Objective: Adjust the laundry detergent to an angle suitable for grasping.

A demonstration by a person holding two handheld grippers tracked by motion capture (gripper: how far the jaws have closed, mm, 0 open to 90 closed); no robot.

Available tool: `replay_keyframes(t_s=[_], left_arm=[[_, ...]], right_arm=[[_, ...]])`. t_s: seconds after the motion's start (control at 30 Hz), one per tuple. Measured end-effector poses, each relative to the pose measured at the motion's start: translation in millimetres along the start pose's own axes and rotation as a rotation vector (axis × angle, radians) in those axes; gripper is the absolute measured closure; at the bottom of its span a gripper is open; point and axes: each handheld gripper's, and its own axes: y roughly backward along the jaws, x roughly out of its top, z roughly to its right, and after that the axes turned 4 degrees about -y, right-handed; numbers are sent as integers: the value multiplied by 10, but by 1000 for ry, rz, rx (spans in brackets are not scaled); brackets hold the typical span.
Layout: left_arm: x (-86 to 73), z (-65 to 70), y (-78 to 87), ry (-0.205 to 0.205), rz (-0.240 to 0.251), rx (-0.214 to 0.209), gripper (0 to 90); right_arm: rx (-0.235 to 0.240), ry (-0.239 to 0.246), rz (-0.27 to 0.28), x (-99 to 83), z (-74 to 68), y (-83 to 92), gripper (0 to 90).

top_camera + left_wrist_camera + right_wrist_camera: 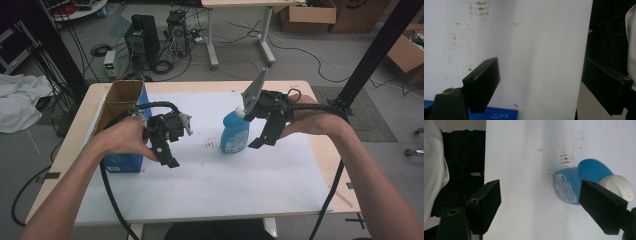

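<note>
A blue bottle (234,132) with a white cap stands upright near the middle of the white sheet (210,185) that covers the table. My right gripper (267,137) hovers just to its right, tilted down toward the sheet. In the right gripper view the bottle (571,185) lies beside the right jaw and partly behind it, not between the jaws. That gripper (540,187) is open and holds nothing. My left gripper (170,147) hangs above the sheet left of the bottle. It is open (540,65), with bare sheet between its jaws.
An open cardboard box with a blue side (122,100) stands at the table's left, right behind my left hand; its blue face (496,115) shows under the left jaw. Brown smudges (212,145) mark the sheet. Computers, cables and boxes lie on the floor beyond.
</note>
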Motion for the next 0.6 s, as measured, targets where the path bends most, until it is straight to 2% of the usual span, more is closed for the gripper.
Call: replay_keyframes(t_s=[0.27, 0.4, 0.43, 0.6], left_arm=[[-4, -10, -5, 6, -7, 1, 164], [-4, -25, -11, 12, -7, 23, 163], [-3, -23, -17, 28, 3, 27, 162], [12, -51, -13, 26, -1, 48, 157]], right_arm=[[4, 1, 0, 6, -2, -5, 169], [4, 1, 2, 4, 3, -6, 167], [4, 0, 3, 5, 4, -6, 167], [3, 0, 0, 4, 9, -12, 172]])
